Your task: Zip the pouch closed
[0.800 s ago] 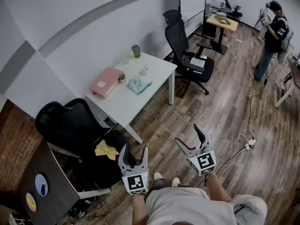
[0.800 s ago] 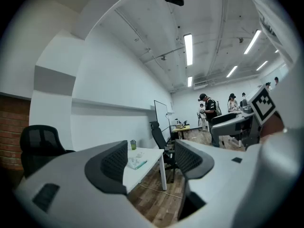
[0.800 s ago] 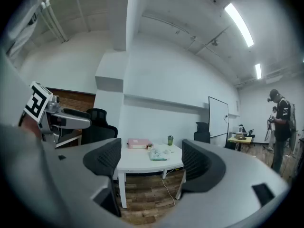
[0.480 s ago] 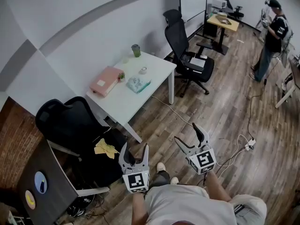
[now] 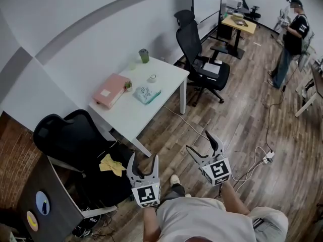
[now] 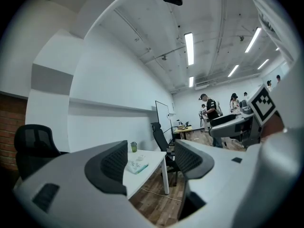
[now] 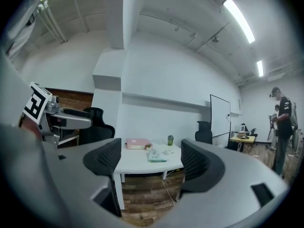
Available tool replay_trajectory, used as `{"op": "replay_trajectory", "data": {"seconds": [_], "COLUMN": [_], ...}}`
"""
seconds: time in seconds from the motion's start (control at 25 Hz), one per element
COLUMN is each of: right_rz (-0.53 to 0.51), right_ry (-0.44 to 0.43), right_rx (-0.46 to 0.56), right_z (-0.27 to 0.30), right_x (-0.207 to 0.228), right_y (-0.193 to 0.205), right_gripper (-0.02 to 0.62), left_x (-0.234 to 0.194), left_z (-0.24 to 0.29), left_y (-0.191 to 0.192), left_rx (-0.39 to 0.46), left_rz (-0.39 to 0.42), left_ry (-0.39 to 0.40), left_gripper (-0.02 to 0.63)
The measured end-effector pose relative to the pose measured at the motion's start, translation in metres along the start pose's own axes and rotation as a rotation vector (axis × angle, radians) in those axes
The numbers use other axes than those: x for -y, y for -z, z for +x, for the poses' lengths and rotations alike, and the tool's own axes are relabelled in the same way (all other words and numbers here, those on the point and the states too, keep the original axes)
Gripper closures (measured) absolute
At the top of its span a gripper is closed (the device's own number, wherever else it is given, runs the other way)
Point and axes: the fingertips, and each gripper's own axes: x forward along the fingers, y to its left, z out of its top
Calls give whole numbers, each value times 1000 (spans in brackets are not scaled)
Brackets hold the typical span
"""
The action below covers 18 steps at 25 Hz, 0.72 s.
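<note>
The pouch [image 5: 147,93] is a pale teal, patterned bag that lies flat on the white table [image 5: 161,84], well ahead of me; it also shows small as the pouch [image 6: 137,166] and the pouch [image 7: 156,156] between each gripper's jaws. My left gripper [image 5: 143,162] is held level over the wooden floor near my feet, jaws wide apart and empty. My right gripper [image 5: 203,144] hangs a little further forward and to the right, also open with nothing in it. Both are far from the table.
On the table also stand a pink box [image 5: 109,89], a green cup [image 5: 144,55] and a small white roll [image 5: 152,77]. A black office chair [image 5: 201,59] stands right of the table, another chair [image 5: 70,140] at the left. Cables [image 5: 252,160] cross the floor. A person [image 5: 290,39] stands far right.
The view has crept forward slightly: the table and chairs sit a touch lower-left in the picture. Both grippers stay open and keep their places in front of me.
</note>
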Motion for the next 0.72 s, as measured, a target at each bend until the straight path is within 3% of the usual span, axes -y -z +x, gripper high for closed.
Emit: {"op": "replay_trajectory", "data": {"seconds": [0.12, 0.72], "right_rz": [-6, -9], "right_ry": [6, 32], "right_rx": [-5, -49], "right_z": [23, 131], "right_x": [9, 33], "right_y": [-1, -2], "right_gripper": [207, 207], "left_x": [-10, -70], "left_z": [23, 127], "left_y": [0, 14], "left_rx": [5, -22], "left_rz": [-30, -1], "left_ry": [-7, 47], "left_gripper": [295, 287]}}
